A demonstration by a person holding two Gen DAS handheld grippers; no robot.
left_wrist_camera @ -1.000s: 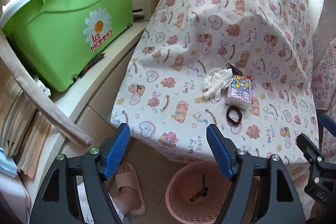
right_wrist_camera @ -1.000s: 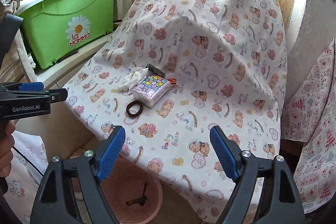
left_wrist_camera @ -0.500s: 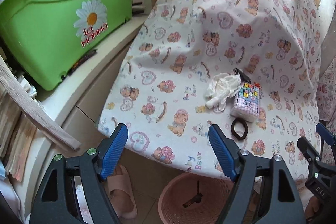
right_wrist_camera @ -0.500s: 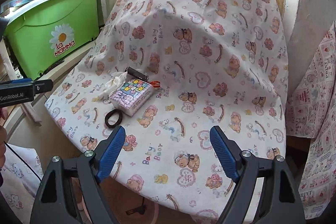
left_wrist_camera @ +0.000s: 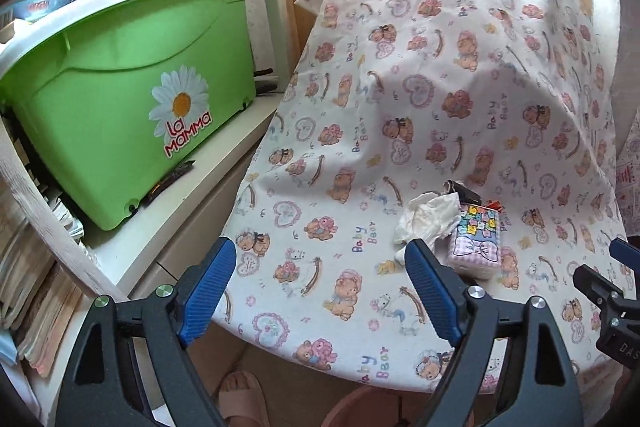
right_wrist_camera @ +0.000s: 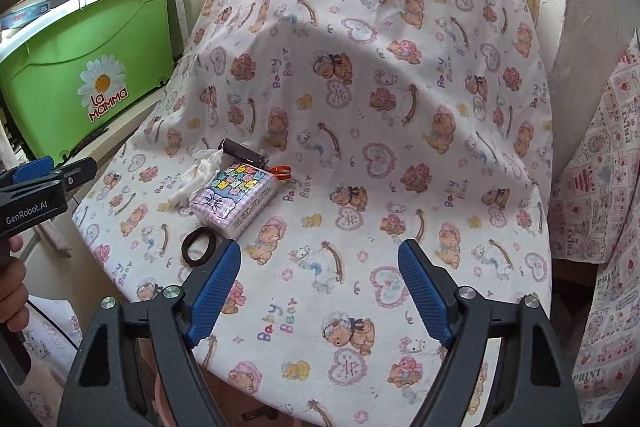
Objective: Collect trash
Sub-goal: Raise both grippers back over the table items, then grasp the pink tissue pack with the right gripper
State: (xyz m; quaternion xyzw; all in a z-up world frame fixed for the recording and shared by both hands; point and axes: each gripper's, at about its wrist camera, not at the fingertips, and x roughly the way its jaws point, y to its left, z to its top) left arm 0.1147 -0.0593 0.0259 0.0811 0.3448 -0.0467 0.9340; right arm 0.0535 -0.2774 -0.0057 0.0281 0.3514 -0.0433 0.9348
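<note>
A crumpled white tissue (left_wrist_camera: 428, 221) lies on the teddy-bear cloth (left_wrist_camera: 440, 87) over the table, next to a colourful tissue pack (left_wrist_camera: 476, 235). It also shows in the right wrist view (right_wrist_camera: 198, 173), left of the pack (right_wrist_camera: 234, 197). A dark cylinder (right_wrist_camera: 242, 151), a red-orange clip (right_wrist_camera: 280, 171) and a brown hair tie (right_wrist_camera: 199, 246) lie around the pack. My left gripper (left_wrist_camera: 320, 285) is open and empty, near the table's front edge. My right gripper (right_wrist_camera: 319, 285) is open and empty over the cloth, right of the items.
A green La Mamma bin (left_wrist_camera: 120, 99) stands on a white shelf at the left. A pink waste basket's rim (left_wrist_camera: 360, 407) shows under the table edge beside a pink slipper (left_wrist_camera: 242, 397). Stacked papers (left_wrist_camera: 28, 287) fill the far left.
Both grippers have moved forward and up towards the table. The items appear closer, and the pink basket has slid almost out of view below. Both stay open.
</note>
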